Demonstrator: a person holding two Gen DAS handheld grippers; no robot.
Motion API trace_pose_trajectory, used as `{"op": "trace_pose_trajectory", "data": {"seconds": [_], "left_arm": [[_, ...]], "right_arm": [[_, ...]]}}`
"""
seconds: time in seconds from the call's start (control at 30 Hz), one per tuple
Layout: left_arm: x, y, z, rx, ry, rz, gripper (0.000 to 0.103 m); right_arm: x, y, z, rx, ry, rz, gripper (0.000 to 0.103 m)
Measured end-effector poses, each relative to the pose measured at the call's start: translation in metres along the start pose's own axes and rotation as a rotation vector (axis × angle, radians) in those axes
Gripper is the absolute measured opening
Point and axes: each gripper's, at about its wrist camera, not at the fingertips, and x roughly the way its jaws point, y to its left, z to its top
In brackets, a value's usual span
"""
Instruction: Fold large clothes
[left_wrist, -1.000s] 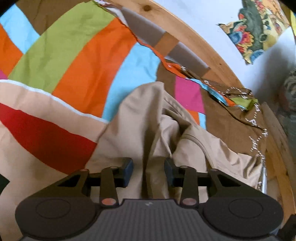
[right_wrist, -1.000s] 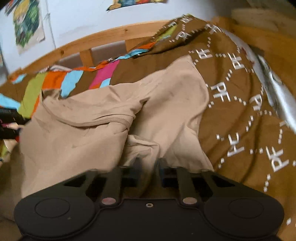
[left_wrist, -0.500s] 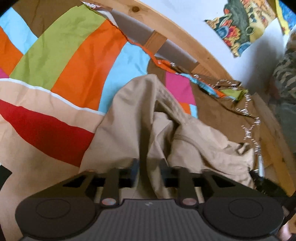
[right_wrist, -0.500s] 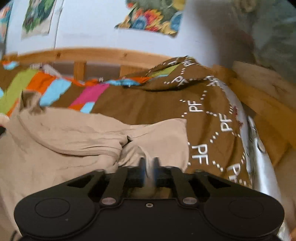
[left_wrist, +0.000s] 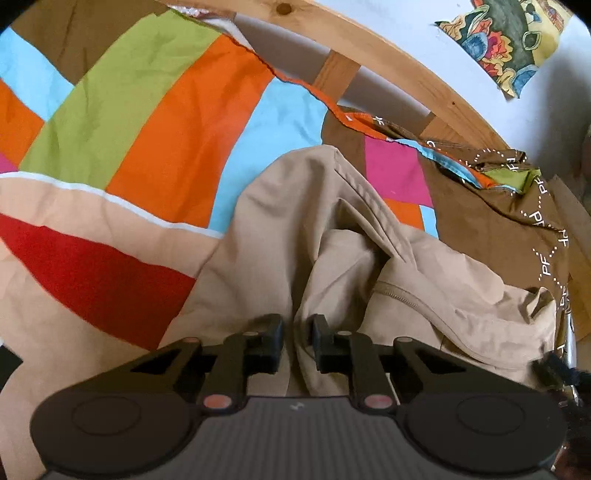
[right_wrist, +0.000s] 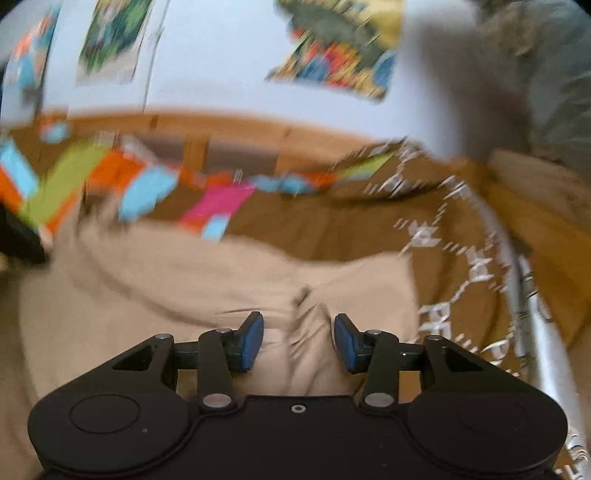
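While the colourful patchwork bedspread (left_wrist: 155, 110) covers the bed up to a wooden rail (left_wrist: 388, 55) and white wall, the tan garment (left_wrist: 295, 240) lies bunched near its right edge. Left gripper (left_wrist: 297, 341) pinches a fold of it, jaws nearly closed. Right gripper (right_wrist: 299, 341) gapes wide, holding nothing; view blurred.

Legible text: "PF", white letters repeated between dotted white lines on the brown cloth (left_wrist: 491, 236). The same marks in the right wrist view are too blurred to read.
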Motion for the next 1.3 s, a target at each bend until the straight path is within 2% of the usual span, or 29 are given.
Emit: {"op": "trace_pose_trajectory", "data": {"seconds": [0.07,0.13,0.17,0.2,0.27,0.33,0.37,0.43,0.53,0.6,0.67,0.73,0.77,0.83,0.9,0.97,1.03,1.2,1.3], "left_arm": [[-0.013,-0.003,-0.005,-0.002,-0.026,0.004,0.023],[-0.034,-0.006,-0.014,0.012,-0.089,-0.011,0.025],[-0.047,-0.005,-0.021,0.015,-0.152,-0.073,0.025],[-0.058,-0.005,-0.027,0.031,-0.205,-0.150,0.030],[-0.067,-0.014,-0.035,0.103,-0.231,-0.235,0.035],[-0.066,-0.026,-0.041,0.186,-0.203,-0.308,0.035],[-0.061,-0.031,-0.044,0.217,-0.167,-0.318,0.035],[-0.045,-0.041,-0.051,0.262,-0.085,-0.297,0.035],[-0.018,-0.044,-0.057,0.282,-0.003,-0.194,0.034],[0.000,-0.036,-0.057,0.231,0.051,-0.158,0.022],[0.015,-0.021,-0.052,0.135,0.086,-0.166,0.015],[0.016,-0.013,-0.048,0.071,0.101,-0.184,0.014],[0.013,-0.012,-0.047,0.063,0.105,-0.184,0.017],[0.000,-0.013,-0.047,0.085,0.109,-0.181,0.033],[-0.019,-0.013,-0.054,0.114,0.100,-0.191,0.063],[-0.041,-0.013,-0.063,0.158,0.090,-0.172,0.075],[-0.065,-0.012,-0.072,0.201,0.084,-0.172,0.078],[-0.138,0.011,-0.104,0.229,0.074,-0.139,0.098],[-0.175,0.023,-0.120,0.235,0.075,-0.092,0.102]], "right_arm": [[0.001,0.006,-0.005,-0.039,-0.010,-0.010,0.045],[-0.013,0.007,-0.002,-0.034,-0.068,-0.008,0.046],[-0.022,0.008,0.000,-0.047,-0.110,-0.005,0.046],[-0.031,0.011,0.002,-0.070,-0.162,0.013,0.047],[-0.041,0.019,0.004,-0.112,-0.206,0.076,0.051],[-0.038,0.027,0.004,-0.129,-0.172,0.131,0.051],[-0.035,0.032,0.002,-0.134,-0.150,0.153,0.051],[-0.025,0.040,-0.003,-0.152,-0.103,0.164,0.051],[-0.009,0.042,-0.014,-0.138,-0.016,0.163,0.051],[-0.001,0.037,-0.020,-0.094,0.017,0.182,0.052],[0.003,0.035,-0.027,-0.078,0.032,0.208,0.055],[0.000,0.035,-0.027,-0.090,0.042,0.226,0.058],[-0.006,0.035,-0.025,-0.087,0.044,0.229,0.061],[-0.024,0.032,-0.023,-0.062,0.037,0.235,0.070],[-0.046,0.029,-0.022,-0.045,0.026,0.222,0.078],[-0.070,0.028,-0.024,-0.028,0.024,0.209,0.079],[-0.097,0.027,-0.029,-0.020,0.033,0.191,0.082],[-0.165,0.036,-0.046,-0.039,0.030,0.141,0.091],[-0.201,0.048,-0.058,-0.055,0.026,0.137,0.098]]}}
